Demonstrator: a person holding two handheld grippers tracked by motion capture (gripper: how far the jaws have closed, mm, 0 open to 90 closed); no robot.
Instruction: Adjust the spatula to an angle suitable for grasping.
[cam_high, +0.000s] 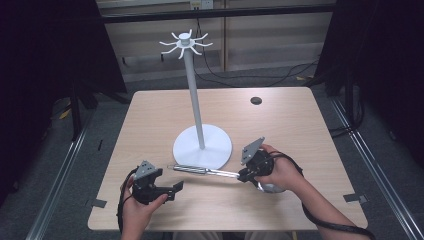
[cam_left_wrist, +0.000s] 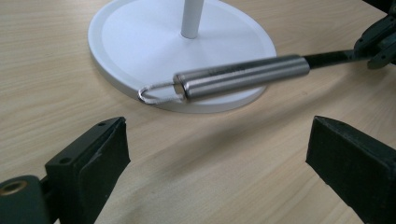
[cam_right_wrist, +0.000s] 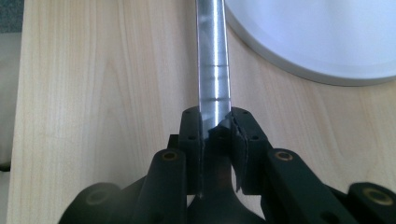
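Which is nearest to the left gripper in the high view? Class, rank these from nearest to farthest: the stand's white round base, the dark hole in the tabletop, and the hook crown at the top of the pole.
From the left gripper:
1. White round base, just ahead and to its right.
2. Dark hole, far right part of the table.
3. Hook crown, high on the pole, farthest.

High view looks down; both gripper views closely share the stand base (cam_left_wrist: 140, 42).
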